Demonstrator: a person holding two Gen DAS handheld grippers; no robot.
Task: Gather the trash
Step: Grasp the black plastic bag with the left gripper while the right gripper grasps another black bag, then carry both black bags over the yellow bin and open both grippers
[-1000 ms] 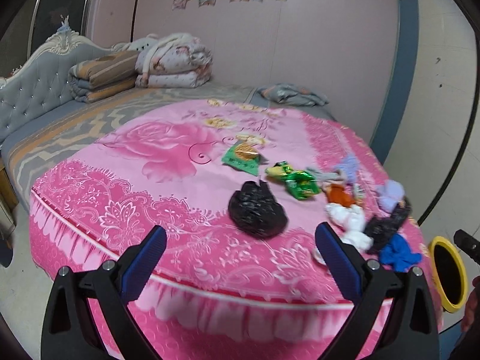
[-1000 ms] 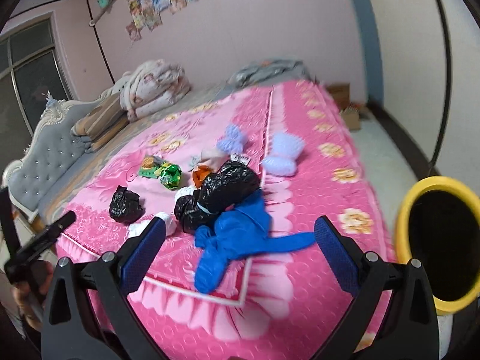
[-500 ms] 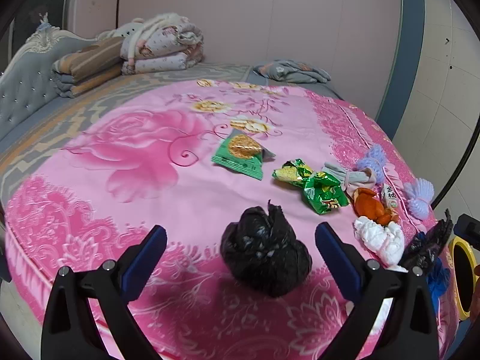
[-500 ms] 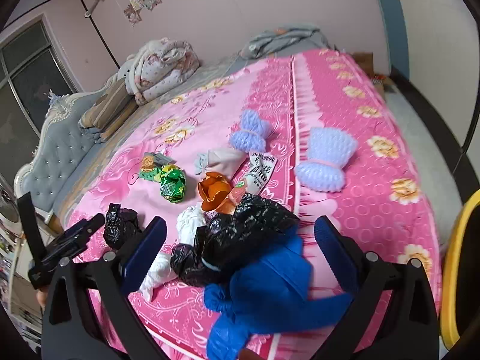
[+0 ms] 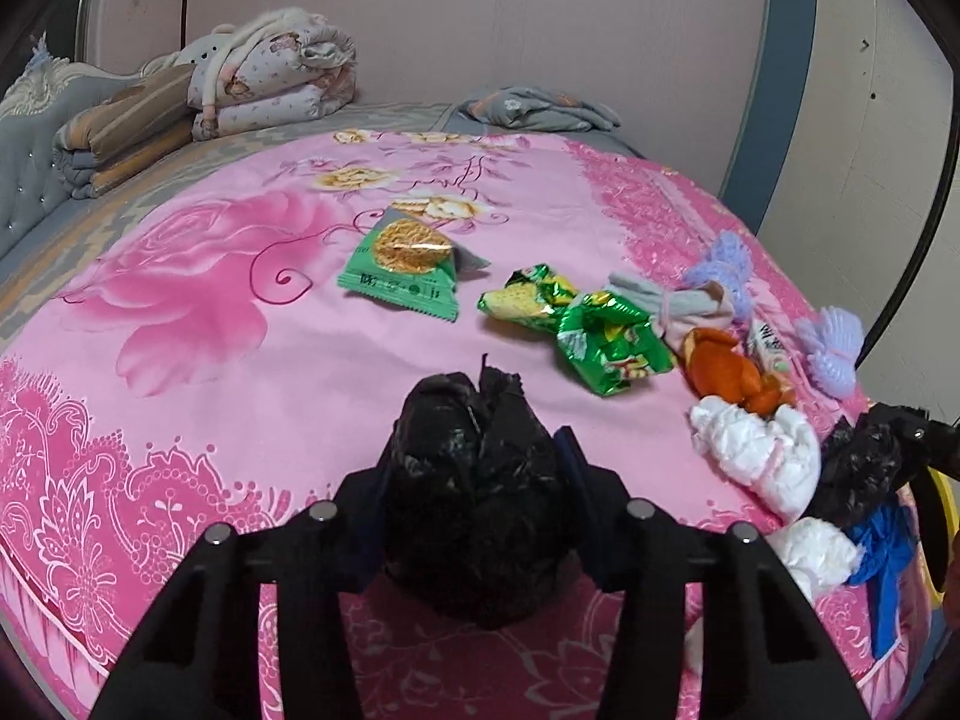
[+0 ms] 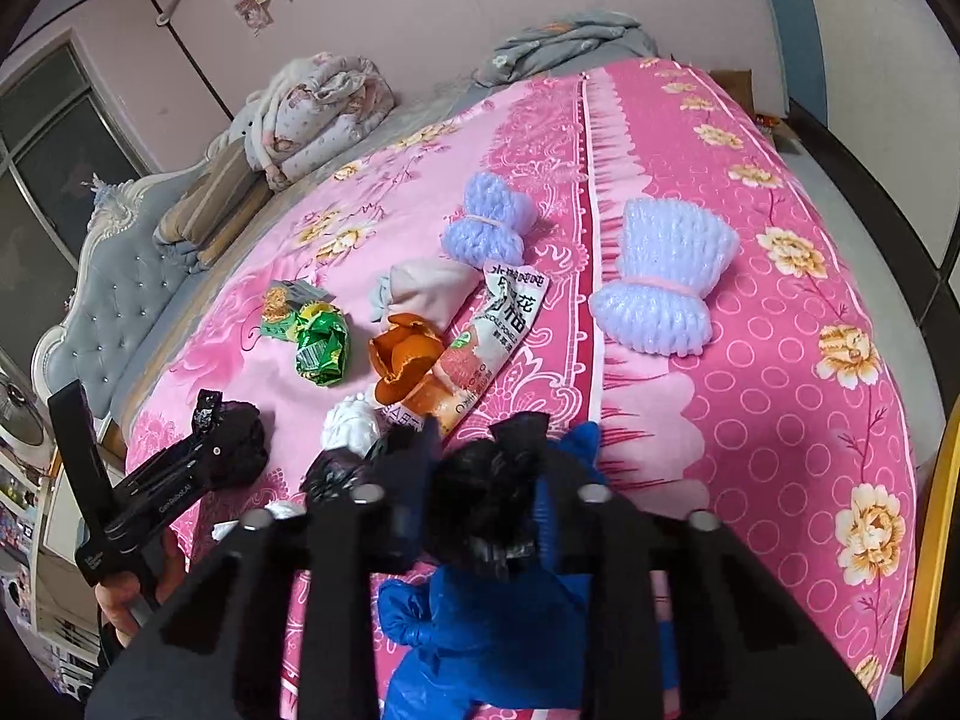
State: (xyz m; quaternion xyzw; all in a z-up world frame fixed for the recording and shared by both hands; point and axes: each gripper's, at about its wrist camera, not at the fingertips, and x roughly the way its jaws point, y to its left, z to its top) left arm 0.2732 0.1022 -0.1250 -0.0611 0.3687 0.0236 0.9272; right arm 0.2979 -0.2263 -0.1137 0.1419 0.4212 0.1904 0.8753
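On the pink bedspread (image 5: 240,360), my left gripper (image 5: 474,450) is closing its jaws around a small knotted black bag (image 5: 480,516), and both blue pads press its sides. The right wrist view shows that bag (image 6: 243,438) and the left gripper (image 6: 180,480) at lower left. My right gripper (image 6: 483,468) is shut on the top of a second black bag (image 6: 474,504) that lies on a blue plastic bag (image 6: 498,618). Loose trash lies between them: a green snack packet (image 5: 402,270), crumpled green wrappers (image 5: 606,336), orange peel (image 5: 720,369) and white tissue (image 5: 750,456).
Two purple knitted bows (image 6: 666,276) (image 6: 489,228), a rolled cloth (image 6: 426,291) and a drink sachet (image 6: 492,336) lie farther back. Folded quilts (image 5: 270,78) are stacked by the grey headboard (image 6: 114,312). A yellow bin rim (image 6: 927,540) stands at the bed's right edge.
Both grippers moved forward and down onto the bed. The left one closed around the small black bag, and the right one closed on the black bag above the blue one.
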